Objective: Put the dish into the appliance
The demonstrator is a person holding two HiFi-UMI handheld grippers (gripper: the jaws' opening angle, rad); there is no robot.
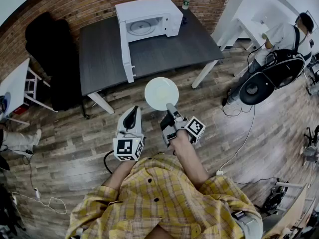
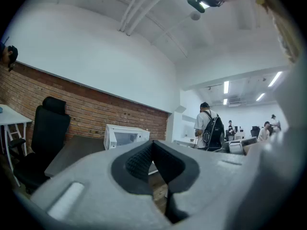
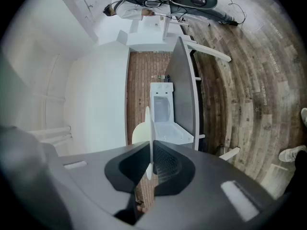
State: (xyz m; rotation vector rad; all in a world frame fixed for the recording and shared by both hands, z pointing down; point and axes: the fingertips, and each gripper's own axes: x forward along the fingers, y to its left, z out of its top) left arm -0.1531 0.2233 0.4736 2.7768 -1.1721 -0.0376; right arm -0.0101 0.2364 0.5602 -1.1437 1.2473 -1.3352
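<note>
Dish (image 1: 161, 93) rim clamped in right gripper (image 1: 171, 108), near table (image 1: 164, 51) edge.

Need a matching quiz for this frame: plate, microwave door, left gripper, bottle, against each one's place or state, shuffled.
Things:
1. plate
2. microwave door
3. left gripper
4. bottle

Place or state:
A. shut, nothing between the jaws
B. upright at the far edge of the table, beside the microwave
C. clamped by its rim in the right gripper
D. swung open

Pairs: 1-C, 2-D, 3-A, 4-B
</note>
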